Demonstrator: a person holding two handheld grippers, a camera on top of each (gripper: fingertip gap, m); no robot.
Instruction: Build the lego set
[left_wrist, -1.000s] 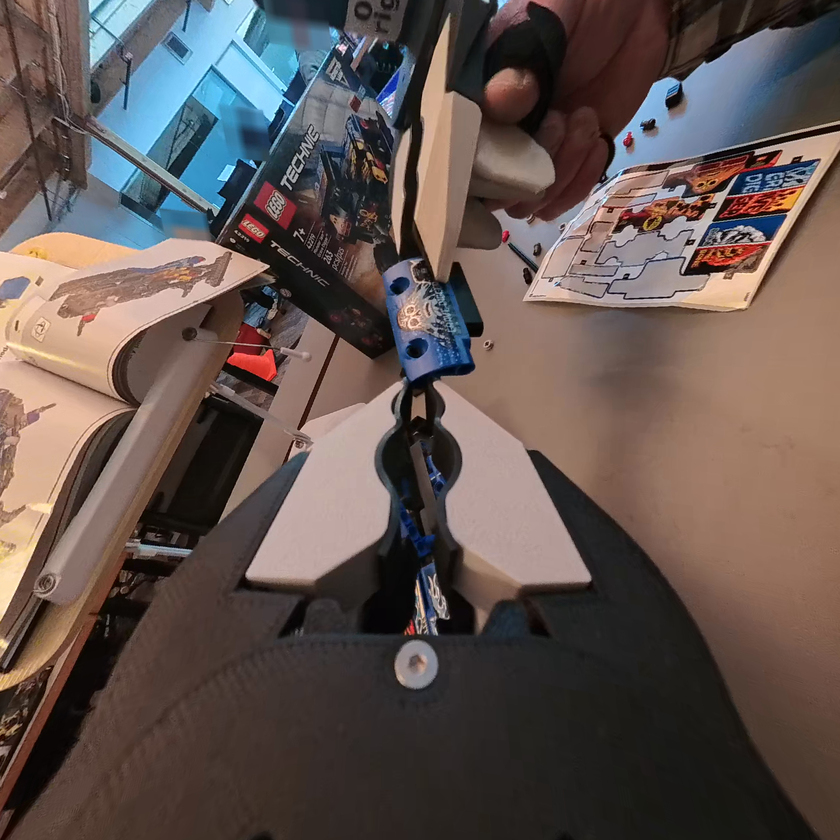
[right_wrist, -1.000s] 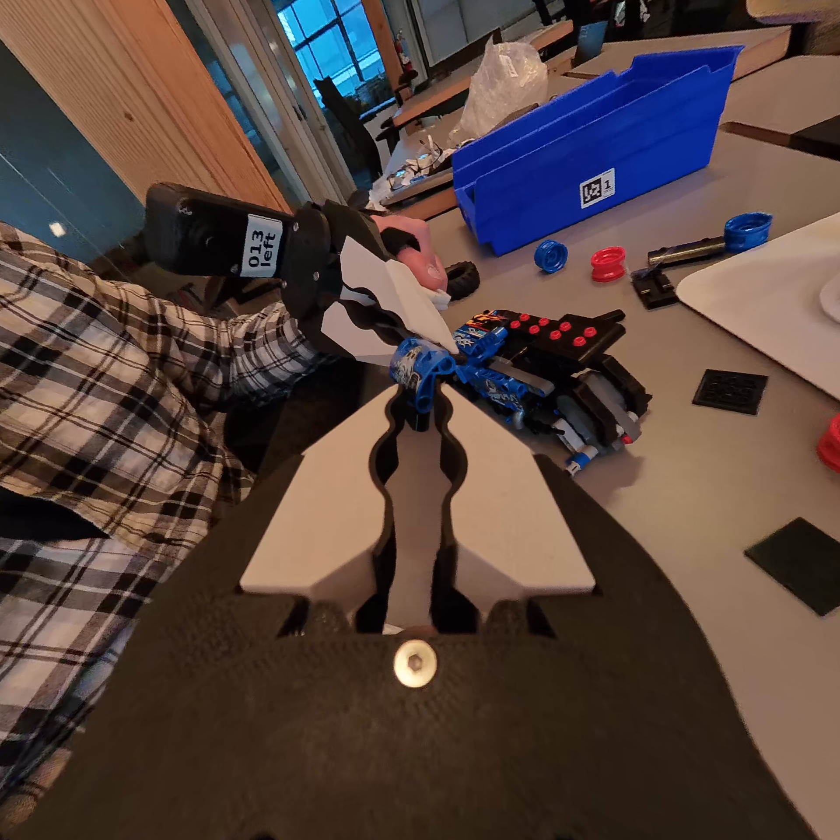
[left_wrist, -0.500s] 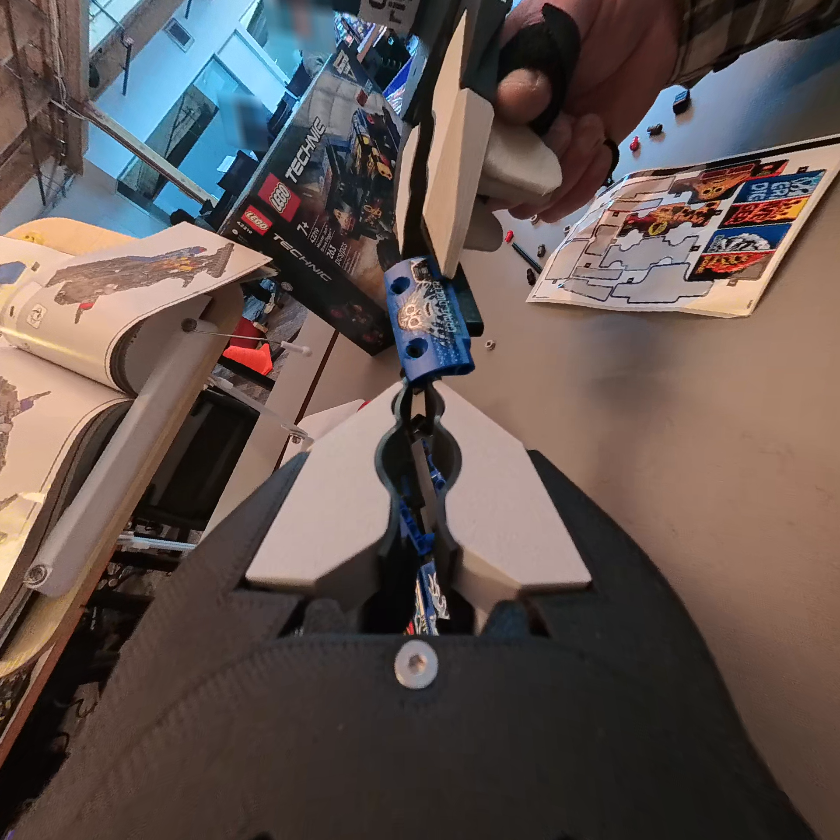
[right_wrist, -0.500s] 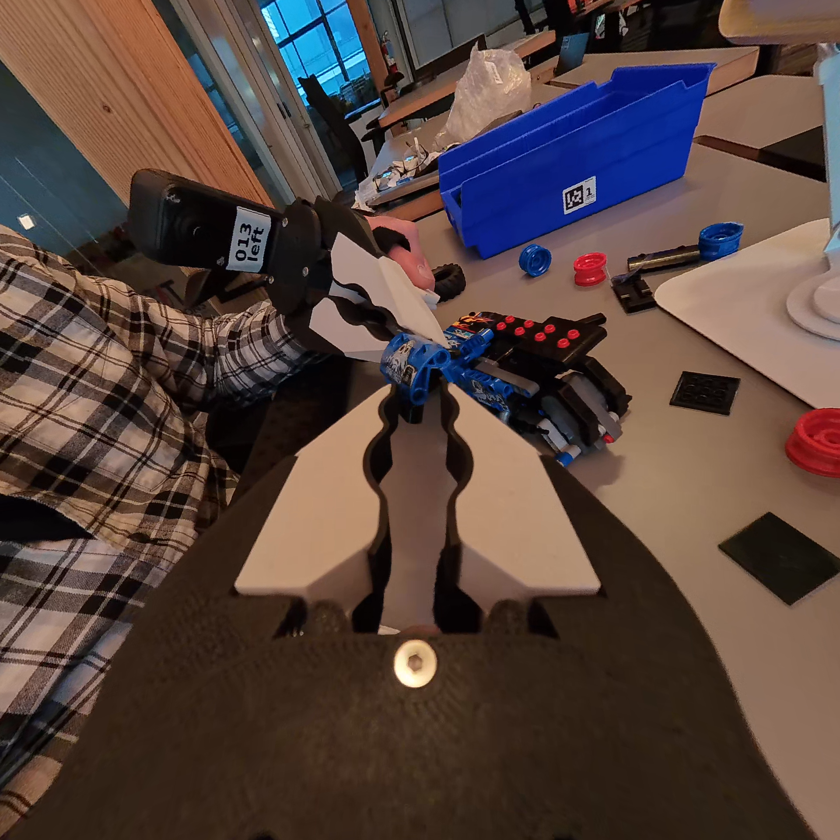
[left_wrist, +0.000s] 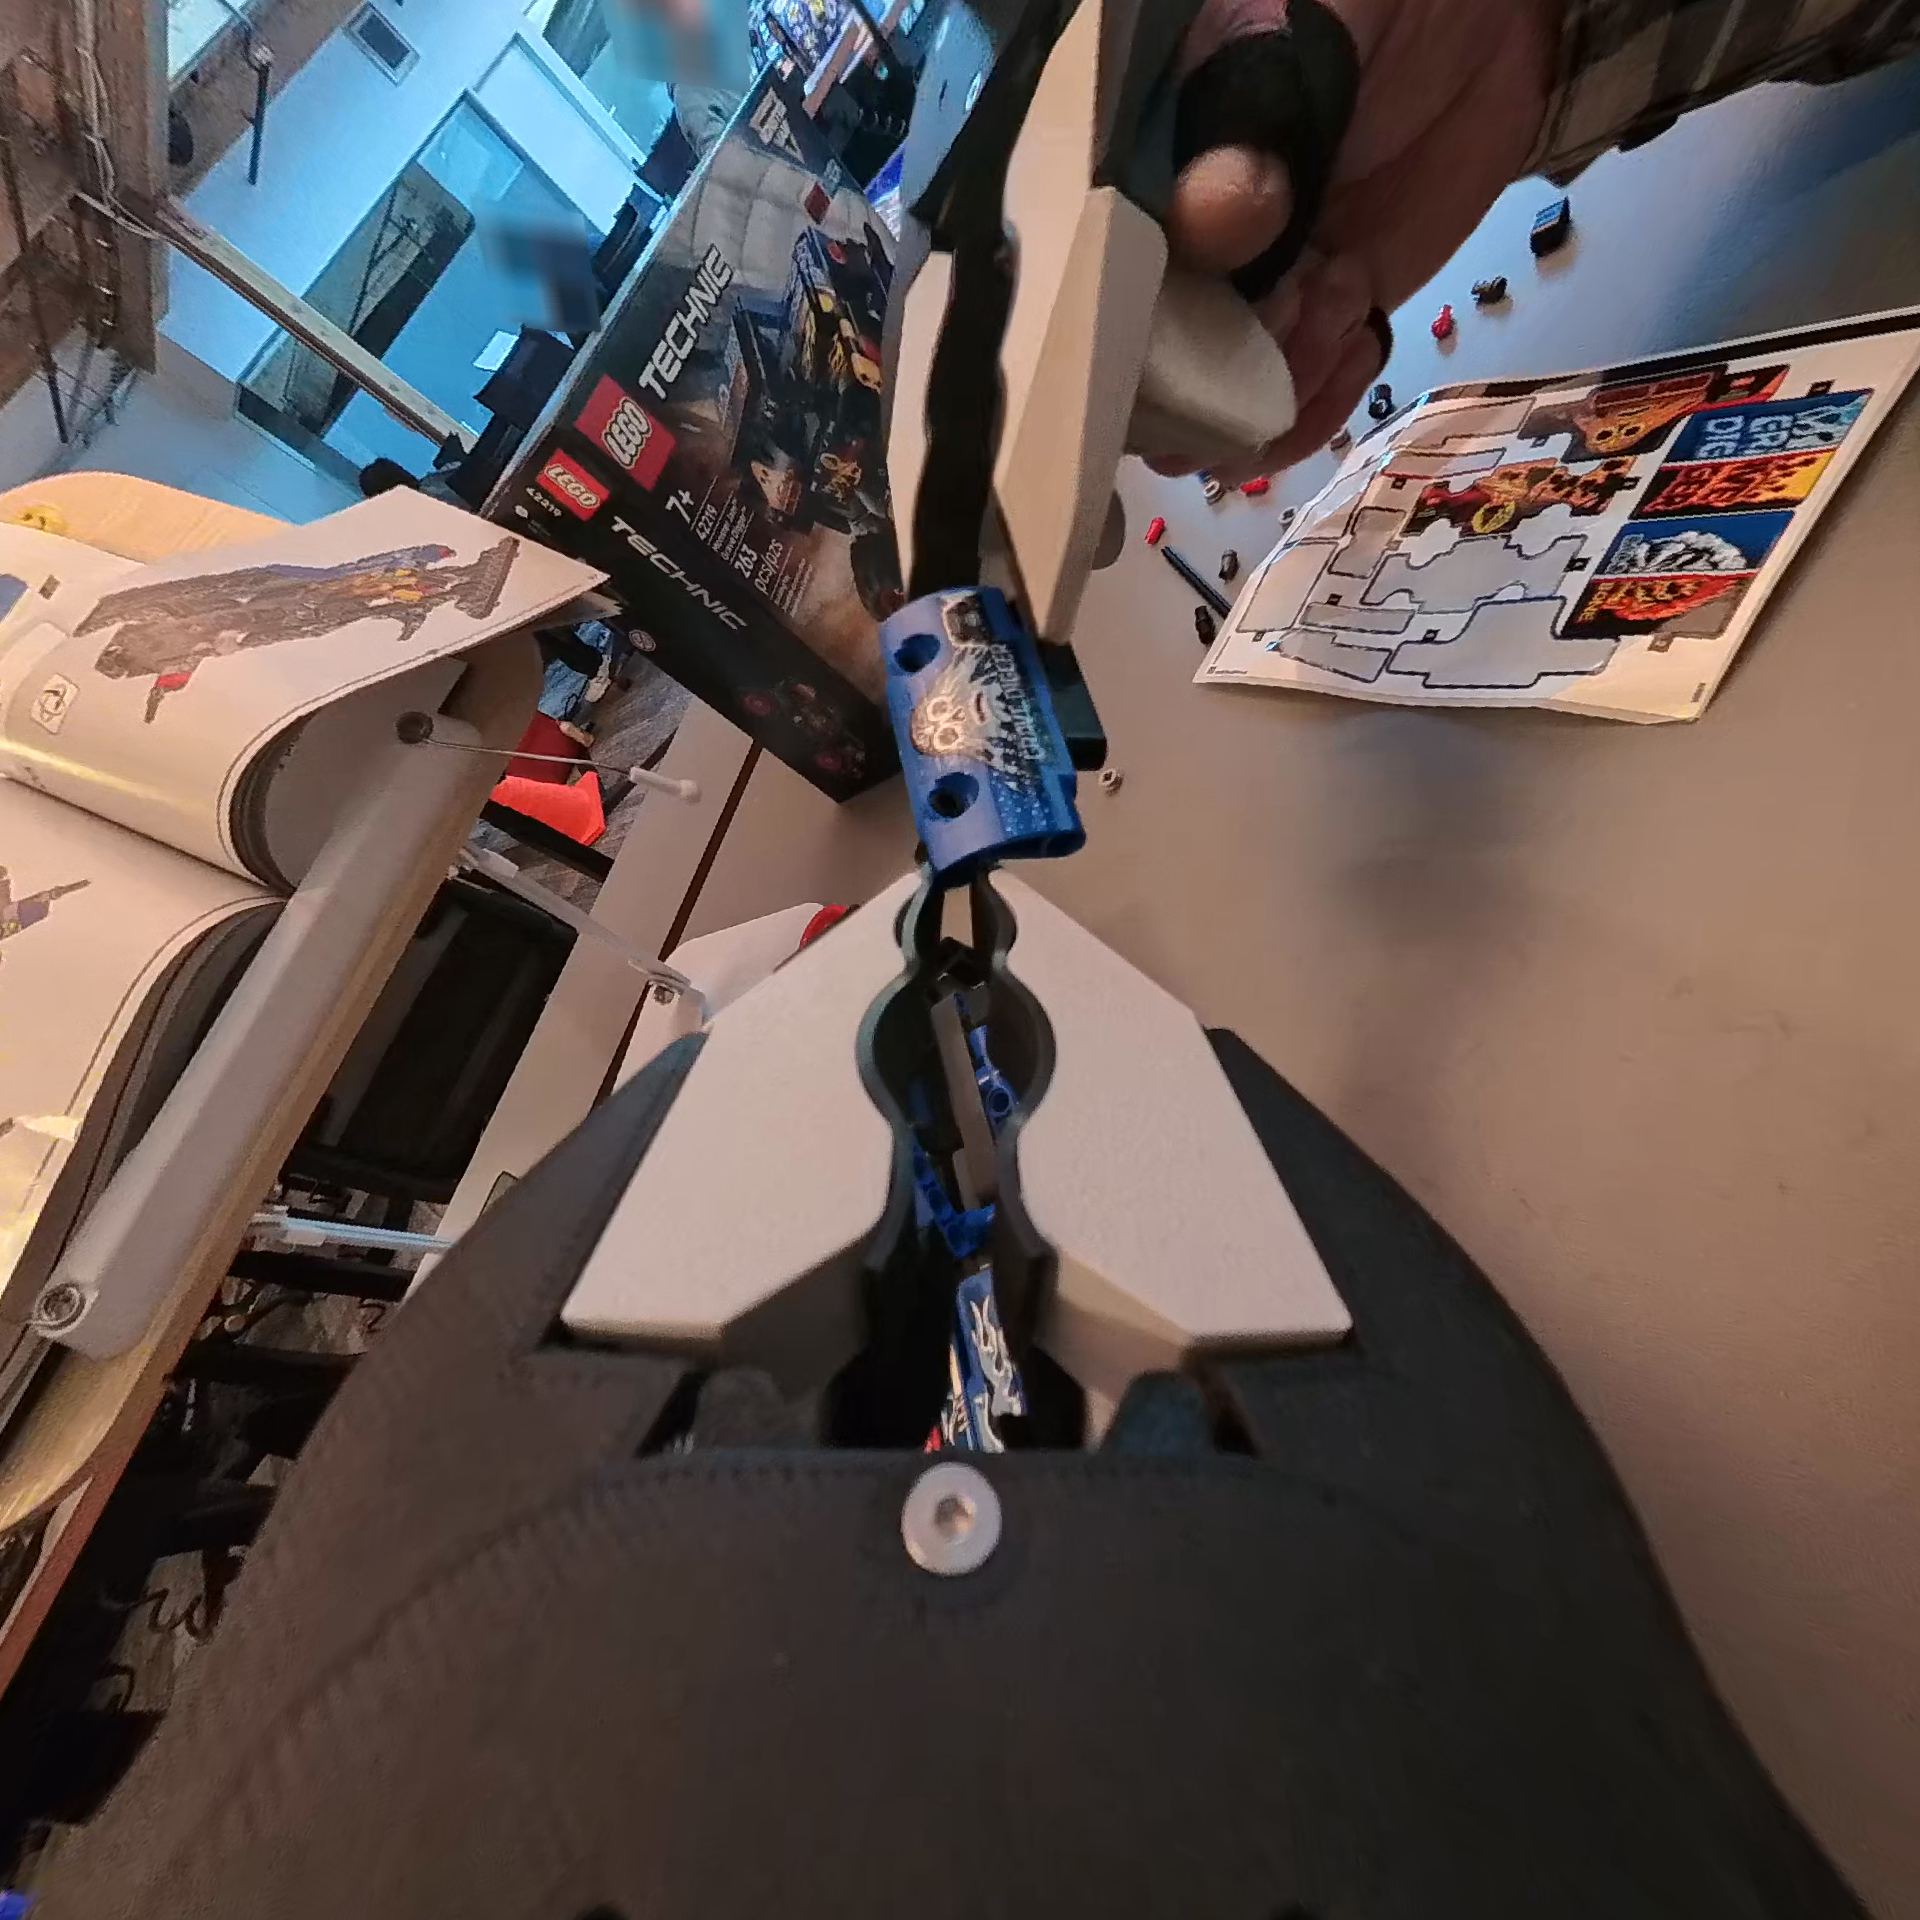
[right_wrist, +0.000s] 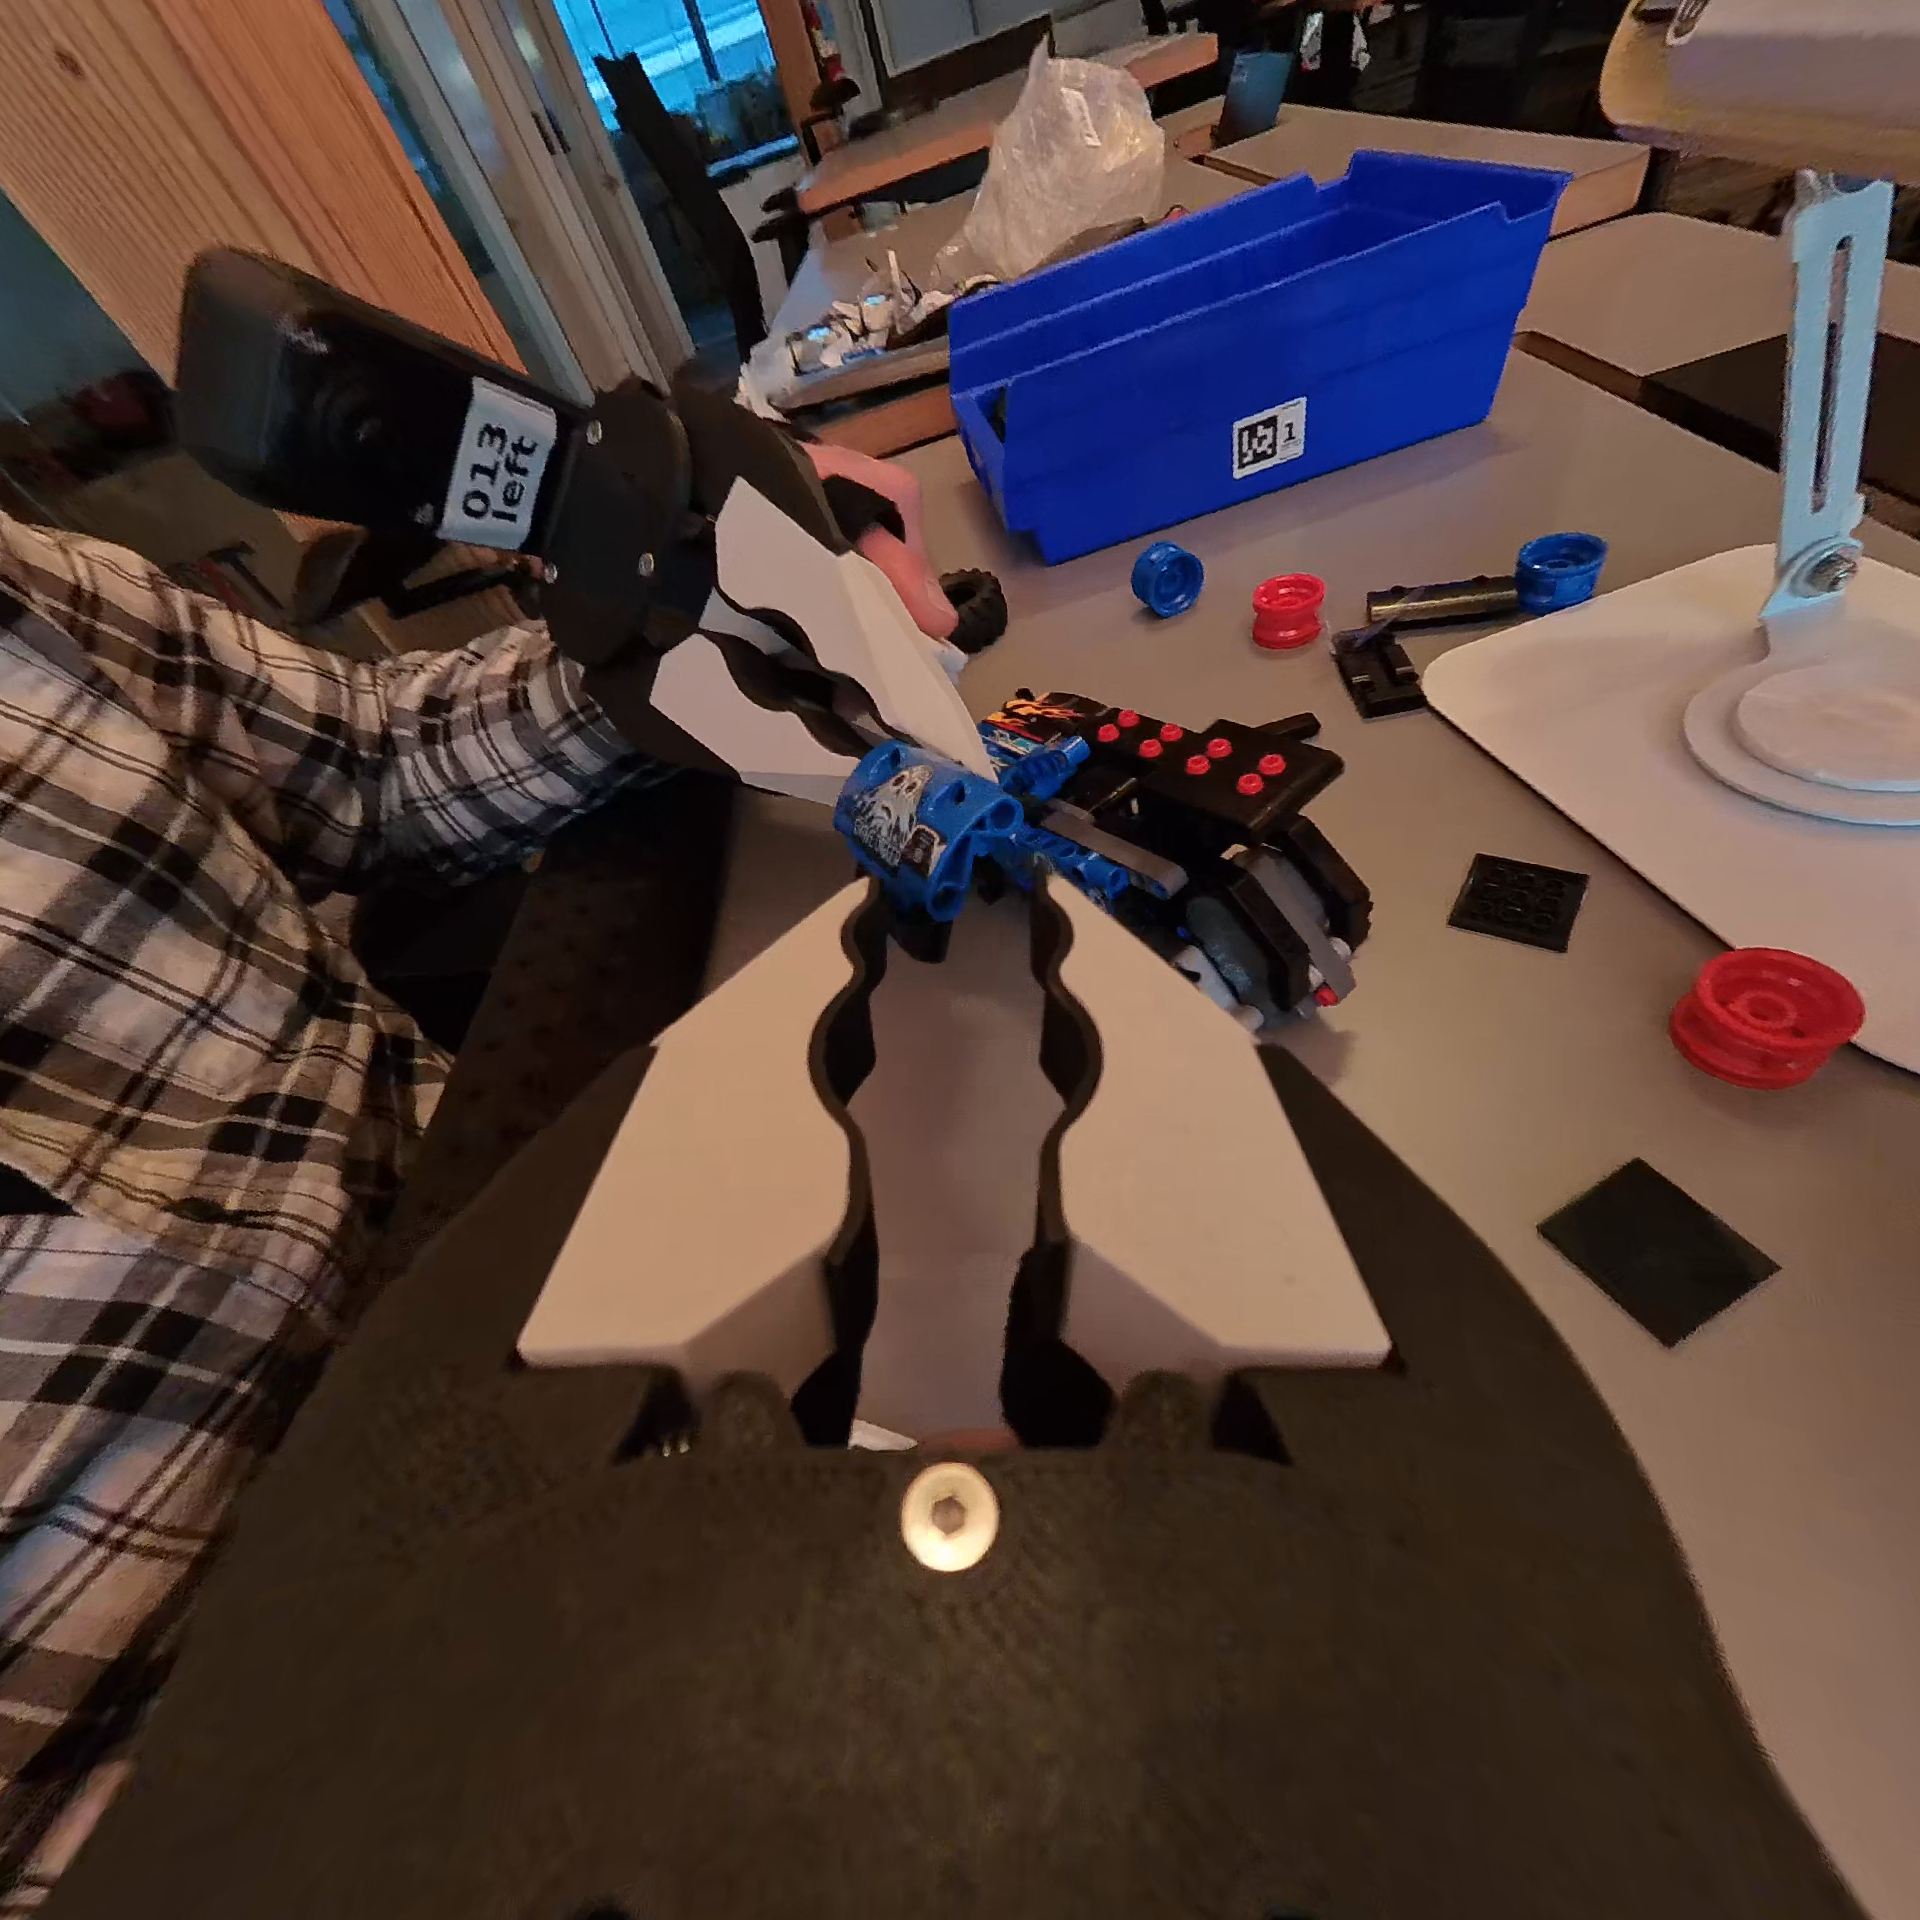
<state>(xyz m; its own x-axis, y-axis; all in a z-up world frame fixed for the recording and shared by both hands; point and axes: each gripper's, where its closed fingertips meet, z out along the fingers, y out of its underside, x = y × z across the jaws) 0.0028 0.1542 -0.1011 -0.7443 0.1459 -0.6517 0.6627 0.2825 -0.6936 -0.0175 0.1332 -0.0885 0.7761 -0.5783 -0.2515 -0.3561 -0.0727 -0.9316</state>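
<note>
The part-built Lego vehicle (right_wrist: 1195, 831) is black with red pins and a blue side beam, and lies low over the grey table. Its front end is a blue curved panel with a sticker (right_wrist: 914, 821), which also shows in the left wrist view (left_wrist: 977, 727). My left gripper (left_wrist: 961, 904) is shut on the vehicle just behind that panel; in the right wrist view it (right_wrist: 935, 748) comes in from the upper left. My right gripper (right_wrist: 951, 894) stands with its jaws apart around a black part under the panel. In the left wrist view it (left_wrist: 997, 613) comes down from above.
A blue bin (right_wrist: 1247, 364) stands behind. Loose blue (right_wrist: 1167, 579) and red (right_wrist: 1766, 1018) wheel hubs, a black tyre (right_wrist: 977, 608) and black plates (right_wrist: 1517, 902) lie around. A white stand base (right_wrist: 1662, 727) is at the right. The Lego box (left_wrist: 727, 468), booklet (left_wrist: 260, 644) and sticker sheet (left_wrist: 1558, 540) lie beyond. Left tips to right tips: about 4 cm. The white stand base (right_wrist: 1662, 727) is about equally far from each gripper, around 25 cm.
My right gripper's jaws have spread a little wider around the black part. The left gripper has stayed shut on the vehicle, which has tilted slightly.
</note>
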